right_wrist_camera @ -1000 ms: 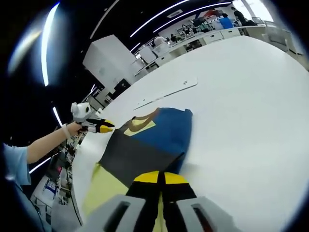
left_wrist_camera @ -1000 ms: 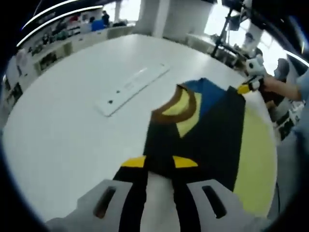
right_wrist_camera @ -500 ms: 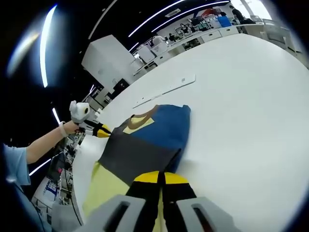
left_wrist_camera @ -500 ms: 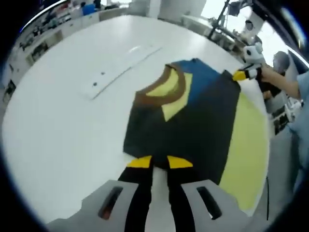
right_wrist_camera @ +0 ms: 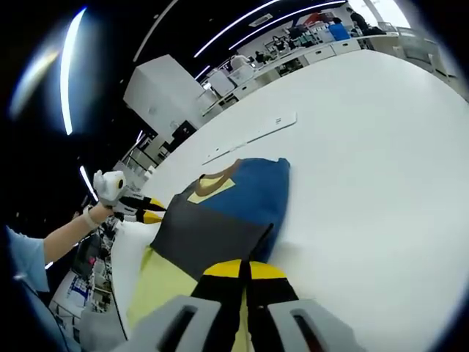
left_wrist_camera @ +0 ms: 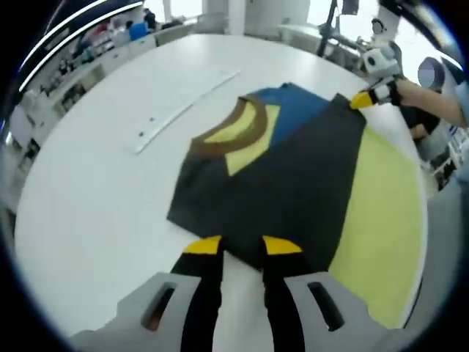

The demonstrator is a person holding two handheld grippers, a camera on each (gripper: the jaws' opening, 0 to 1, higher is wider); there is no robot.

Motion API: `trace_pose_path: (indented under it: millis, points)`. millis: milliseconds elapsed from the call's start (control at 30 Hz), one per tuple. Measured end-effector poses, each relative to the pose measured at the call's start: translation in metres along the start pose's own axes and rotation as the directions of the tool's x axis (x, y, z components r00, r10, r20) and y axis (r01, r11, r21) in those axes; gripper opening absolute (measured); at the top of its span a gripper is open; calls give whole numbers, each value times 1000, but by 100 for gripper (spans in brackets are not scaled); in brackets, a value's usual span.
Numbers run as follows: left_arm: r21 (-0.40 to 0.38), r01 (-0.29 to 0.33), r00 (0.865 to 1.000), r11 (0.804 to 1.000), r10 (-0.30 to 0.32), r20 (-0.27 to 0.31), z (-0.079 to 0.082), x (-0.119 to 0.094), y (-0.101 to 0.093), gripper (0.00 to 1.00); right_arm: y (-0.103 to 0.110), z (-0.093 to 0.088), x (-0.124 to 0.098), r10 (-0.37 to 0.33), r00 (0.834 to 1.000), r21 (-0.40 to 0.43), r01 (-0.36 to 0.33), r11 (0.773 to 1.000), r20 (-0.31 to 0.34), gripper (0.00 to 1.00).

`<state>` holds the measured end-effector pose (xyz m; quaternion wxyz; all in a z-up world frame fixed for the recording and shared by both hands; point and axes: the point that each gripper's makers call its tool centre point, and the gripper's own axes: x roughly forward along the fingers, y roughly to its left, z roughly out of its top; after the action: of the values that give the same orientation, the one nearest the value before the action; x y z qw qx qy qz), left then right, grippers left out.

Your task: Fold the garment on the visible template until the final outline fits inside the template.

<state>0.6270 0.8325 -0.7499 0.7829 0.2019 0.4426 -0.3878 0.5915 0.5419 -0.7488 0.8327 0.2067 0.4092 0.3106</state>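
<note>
two tools (left_wrist_camera: 238,246) (right_wrist_camera: 244,270), one garment (left_wrist_camera: 286,183), one template (left_wrist_camera: 385,213)

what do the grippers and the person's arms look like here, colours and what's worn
Each gripper has a pale grey body with two slotted shoulders, and two black jaws capped with yellow tips: left gripper, right gripper. Seen from across the table, the left gripper carries a white rounded box behind its black and yellow jaws. The person wears a light blue short sleeve and a thin pale band at the wrist.

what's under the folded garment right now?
A pale yellow template lies under the garment and sticks out along one side, on the white table. How far it runs beneath the fabric is hidden, as is anything else under it.
</note>
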Motion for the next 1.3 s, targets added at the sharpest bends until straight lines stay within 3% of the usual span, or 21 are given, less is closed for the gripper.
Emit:
trace_pose_path:
  millis: [100,167,267,467,533,600,633,767,833,933,1067,1300]
  points:
    - [-14,21,1000,1000,-21,1,-2,-8,-9,15,1,1,-1,4,1000,6,-4,1000,4,0]
    - [-17,16,999,1000,-15,32,-1,-21,-21,14,3,0,-1,9,1000,0,-9,1000,7,0]
    - [-11,4,999,1000,-3,47,-15,-28,-32,13,1,1,0,8,1000,-1,-8,1000,8,0]
    - [22,-109,990,994,106,96,-28,-39,-47,21,1,0,-1,8,1000,7,-8,1000,6,0]
    - [47,-169,979,985,162,126,-29,-43,-49,20,1,-1,-2,6,1000,8,-6,1000,6,0]
    - [31,-190,972,981,184,147,-29,-43,-48,20,1,-1,-2,8,1000,9,-8,1000,6,0]
    - [62,-201,969,978,189,159,-29,-42,-51,20,1,-1,-2,7,1000,8,-7,1000,5,0]
    - [94,-227,965,969,211,157,-34,-39,-55,20,1,-1,-2,8,1000,11,-8,1000,3,0]
    - [149,-255,960,955,232,159,-35,-38,-57,21,0,-1,-2,7,1000,11,-7,1000,3,0]
    - [142,-264,958,954,242,154,-42,-33,-59,20,-1,-1,-1,8,1000,13,-8,1000,4,0]
    - [180,-314,944,932,286,164,-44,-27,-52,19,0,0,-1,9,1000,12,-10,1000,6,0]
    - [223,-343,936,912,313,161,-42,-13,-52,12,2,-1,-1,9,1000,16,-10,1000,6,0]
